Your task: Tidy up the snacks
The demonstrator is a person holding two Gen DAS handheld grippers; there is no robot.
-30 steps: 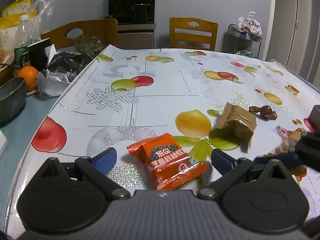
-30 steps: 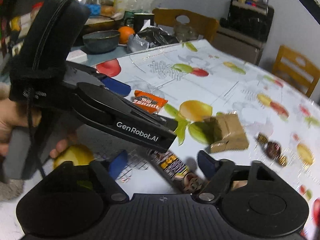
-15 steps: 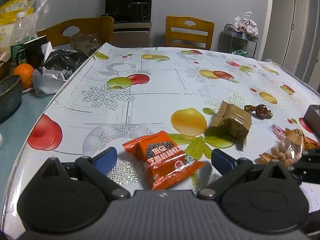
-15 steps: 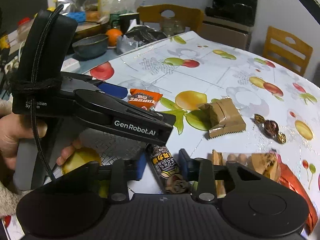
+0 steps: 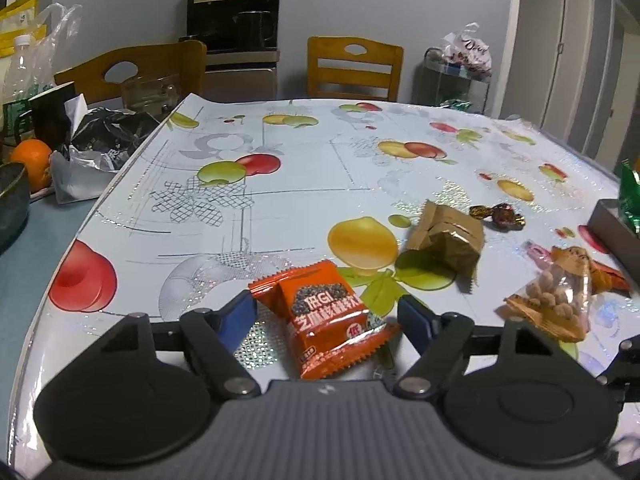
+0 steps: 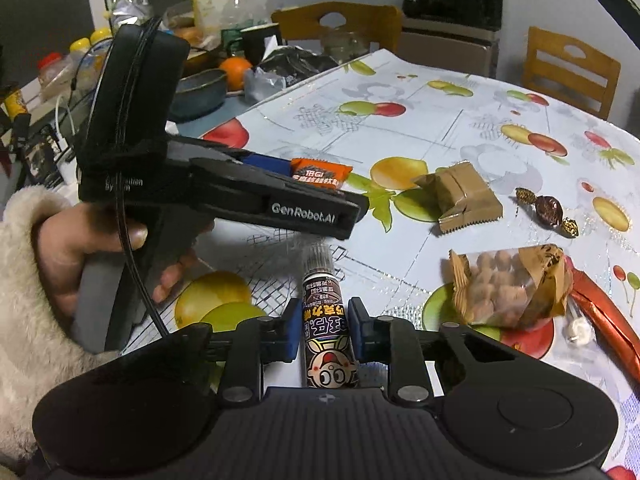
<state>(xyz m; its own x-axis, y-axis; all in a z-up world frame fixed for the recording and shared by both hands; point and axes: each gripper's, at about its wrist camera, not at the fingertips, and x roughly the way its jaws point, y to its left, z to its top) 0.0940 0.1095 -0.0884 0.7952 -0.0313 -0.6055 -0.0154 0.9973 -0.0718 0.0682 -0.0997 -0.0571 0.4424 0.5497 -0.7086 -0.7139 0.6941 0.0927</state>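
Observation:
An orange snack packet (image 5: 324, 316) lies flat on the fruit-print tablecloth (image 5: 304, 184), between the blue pads of my left gripper (image 5: 328, 312). Its jaws are closing and the pads stand right at the packet's edges without clearly pressing. In the right wrist view my right gripper (image 6: 324, 332) is closing on a dark stick snack (image 6: 326, 320) with a cartoon face, and both pads press its sides. The left gripper's black body (image 6: 224, 196), held by a hand, sits just beyond it over the orange packet (image 6: 320, 172).
Loose snacks lie to the right: a brown foil packet (image 5: 444, 240), a twisted candy (image 5: 500, 214), a clear bag of nuts (image 5: 560, 296) and a red wrapper (image 6: 600, 304). A grey box (image 5: 616, 232) holds a green packet. A bowl, an orange (image 5: 32, 158) and bags crowd the left.
My left jaws have narrowed around the orange packet. The right jaws went from wide apart to gripping the stick snack, and the right hand shifted a little.

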